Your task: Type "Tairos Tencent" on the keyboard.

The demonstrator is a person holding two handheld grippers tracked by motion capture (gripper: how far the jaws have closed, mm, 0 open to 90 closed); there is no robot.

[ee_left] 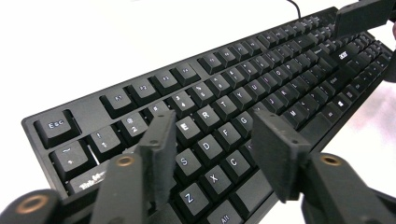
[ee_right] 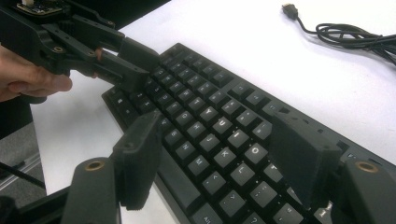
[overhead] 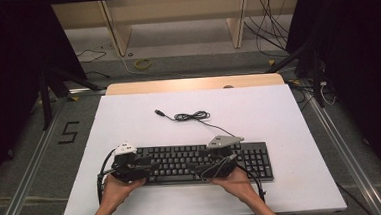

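Both grippers hover low over a black wired keyboard [overhead: 202, 162] that lies across the near middle of the white table [overhead: 289, 116]. From the left gripper view, the left gripper [ee_left: 212, 140] has its jaws spread wide above the Q-to-C letter block at the keyboard's left end, holding nothing. From the right gripper view, the right gripper [ee_right: 212, 154] is likewise spread, poised over the letter keys right of centre, also empty. The keyboard's cable [overhead: 191, 116] runs in a loose tangle to the far side, its USB plug [overhead: 158, 111] lying free on the table. This looks like the approach before either pressing keys or seizing the keyboard's ends. For lifting, each gripper would need to shift outward and close on an edge, both together.
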